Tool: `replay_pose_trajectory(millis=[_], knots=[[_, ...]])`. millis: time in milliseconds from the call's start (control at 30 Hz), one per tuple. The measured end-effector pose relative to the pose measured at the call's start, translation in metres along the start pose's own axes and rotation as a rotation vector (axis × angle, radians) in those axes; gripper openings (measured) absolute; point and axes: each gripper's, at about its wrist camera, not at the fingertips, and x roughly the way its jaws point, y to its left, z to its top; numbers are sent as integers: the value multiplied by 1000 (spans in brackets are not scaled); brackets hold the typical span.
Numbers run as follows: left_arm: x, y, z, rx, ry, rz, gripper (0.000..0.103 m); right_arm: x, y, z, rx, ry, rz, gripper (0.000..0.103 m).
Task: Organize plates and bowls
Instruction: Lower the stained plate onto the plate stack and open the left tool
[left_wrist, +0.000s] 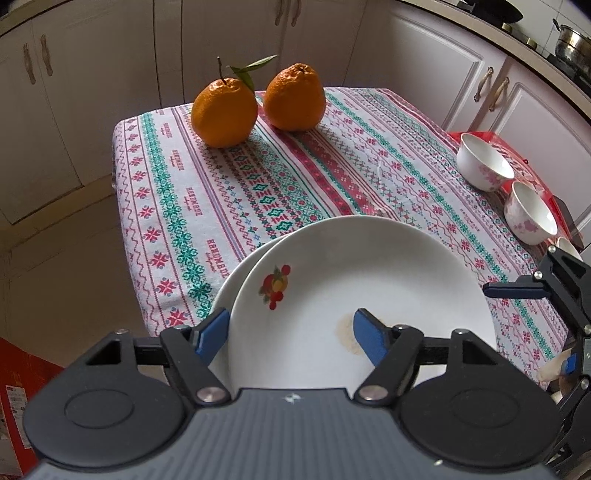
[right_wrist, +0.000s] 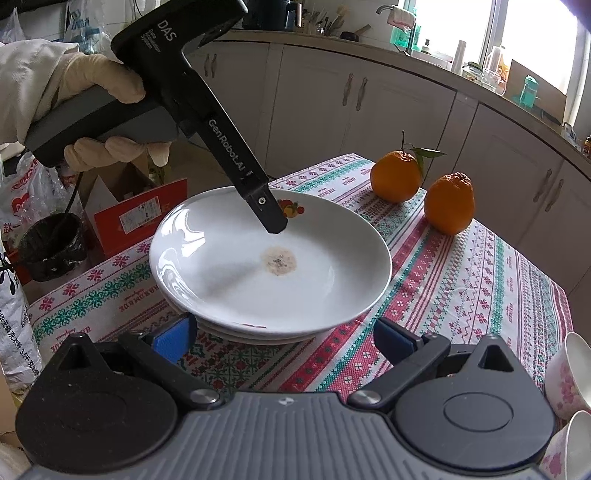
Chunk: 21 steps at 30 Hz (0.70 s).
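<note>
Left tool (left_wrist: 290, 330) parted, blue pads straddling the near rim of the top plate (left_wrist: 369, 288) — one pad outside the rim, the other over the inside, neither clearly pressing; plate not gripped. In the right wrist view, the same tool seen as a black finger angled down over the plate's well, gripped by a gloved hand (right_wrist: 103, 110); its tip hides part of the fruit print. Right tool (right_wrist: 284, 332) parted and empty, held just short of the stack of plates (right_wrist: 258, 328), near its front edge.

Stack resting on the counter (left_wrist: 177, 192) under a patterned cloth, towards its near left corner; a brownish stain in the centre of the top plate. Count of plates below hard to tell — only rims visible. Two oranges (left_wrist: 258, 107) at the far end, close together. Two floral bowls (left_wrist: 506, 184) along the right edge, well apart from the stack; a third barely visible, cut off by the right tool's body.
</note>
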Motion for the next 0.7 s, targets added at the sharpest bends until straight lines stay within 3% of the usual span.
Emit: replay_pose_trajectory(millis=[433, 700], knots=[[-8, -1, 1, 18, -35, 45, 80, -8, -6, -5, -2, 5, -28, 103], [-22, -35, -9, 91, -117, 110, 85, -22, -17, -8, 14, 13, -66, 103]])
